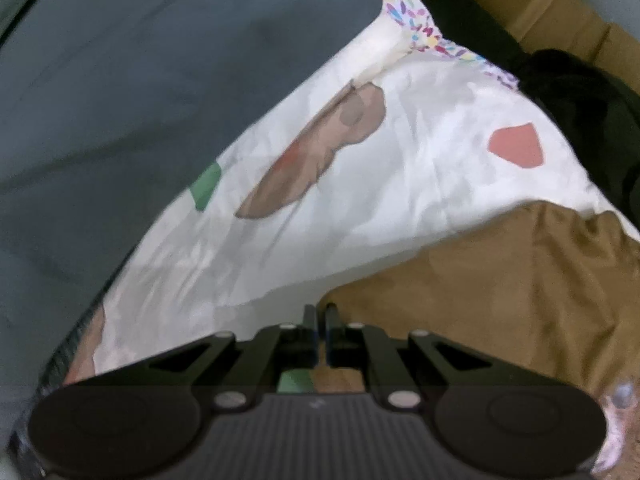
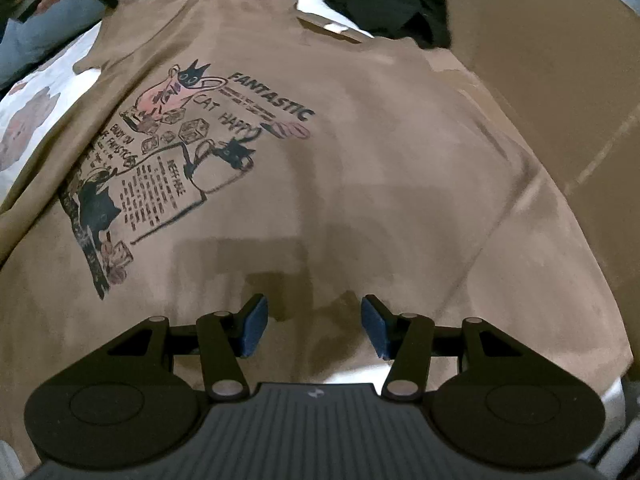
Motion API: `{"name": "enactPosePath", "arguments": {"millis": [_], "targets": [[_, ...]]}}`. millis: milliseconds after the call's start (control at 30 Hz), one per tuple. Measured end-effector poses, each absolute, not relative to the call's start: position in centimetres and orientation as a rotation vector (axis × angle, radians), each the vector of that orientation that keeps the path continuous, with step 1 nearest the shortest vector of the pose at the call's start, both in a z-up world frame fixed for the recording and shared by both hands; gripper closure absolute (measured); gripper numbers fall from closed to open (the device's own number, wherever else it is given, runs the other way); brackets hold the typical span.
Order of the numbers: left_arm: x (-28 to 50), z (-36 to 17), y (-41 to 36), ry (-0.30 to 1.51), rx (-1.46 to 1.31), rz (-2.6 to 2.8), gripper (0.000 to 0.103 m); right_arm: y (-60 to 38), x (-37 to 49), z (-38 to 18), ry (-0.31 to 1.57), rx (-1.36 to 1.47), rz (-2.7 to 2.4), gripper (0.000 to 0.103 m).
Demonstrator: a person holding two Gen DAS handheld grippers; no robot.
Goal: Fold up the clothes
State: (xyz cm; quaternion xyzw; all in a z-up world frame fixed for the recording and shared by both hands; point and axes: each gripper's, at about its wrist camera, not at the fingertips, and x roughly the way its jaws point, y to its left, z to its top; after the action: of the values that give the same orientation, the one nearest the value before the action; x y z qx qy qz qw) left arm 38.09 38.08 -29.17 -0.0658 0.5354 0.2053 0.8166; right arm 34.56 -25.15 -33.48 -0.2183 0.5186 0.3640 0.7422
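the right gripper [image 2: 313,326] points steeply down over the brown t-shirt [image 2: 360,184], its 2 blue pads [image 2: 253,326] spread well apart with nothing pinched; bare brown cloth lies directly under and between them. that pose looks like a hover above the near part of the shirt, probably to pick a spot for the next grasp. beyond the jaws the shirt is spread fairly flat, print side up, the cat print [image 2: 172,152] ahead and to the left of the left pad, which suits a fold across the body.

the left gripper [image 1: 320,312] also tilts steeply down. its jaws are pressed together, with brown cloth running right up to the tips and behind them; in the right wrist view its tip sits at the shirt's far-left corner, so it appears to pinch that edge, likely a sleeve, ready to carry it over. ahead and left of these jaws lies the white patterned sheet [image 1: 400,168]; farther off, a doll [image 1: 404,4] at its far edge.
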Motion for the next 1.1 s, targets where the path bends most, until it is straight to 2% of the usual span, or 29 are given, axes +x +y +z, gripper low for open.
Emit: {"name": "enactPosePath", "arguments": {"millis": [533, 600, 700, 1067, 1100], "targets": [[40.9, -32.6, 40.1, 1.128, -0.039, 0.495, 0.1, -22.1, 34.8, -35.7, 1.167, -0.542, 0.841, 0.046], [40.8, -33.2, 40.6, 1.128, -0.078, 0.491, 0.098, -22.3, 34.7, -35.8, 1.175, -0.539, 0.84, 0.045], [39.6, -33.3, 40.5, 1.105, -0.128, 0.501, 0.087, -22.3, 34.8, -35.7, 1.182, -0.54, 0.835, 0.045], [30.7, -32.7, 38.3, 1.172, -0.306, 0.424, 0.087, -22.9, 34.5, -33.7, 1.137, -0.532, 0.826, 0.045], [30.0, -32.6, 38.1, 1.181, -0.331, 0.415, 0.084, -23.0, 34.5, -33.5, 1.134, -0.531, 0.823, 0.045]]}}
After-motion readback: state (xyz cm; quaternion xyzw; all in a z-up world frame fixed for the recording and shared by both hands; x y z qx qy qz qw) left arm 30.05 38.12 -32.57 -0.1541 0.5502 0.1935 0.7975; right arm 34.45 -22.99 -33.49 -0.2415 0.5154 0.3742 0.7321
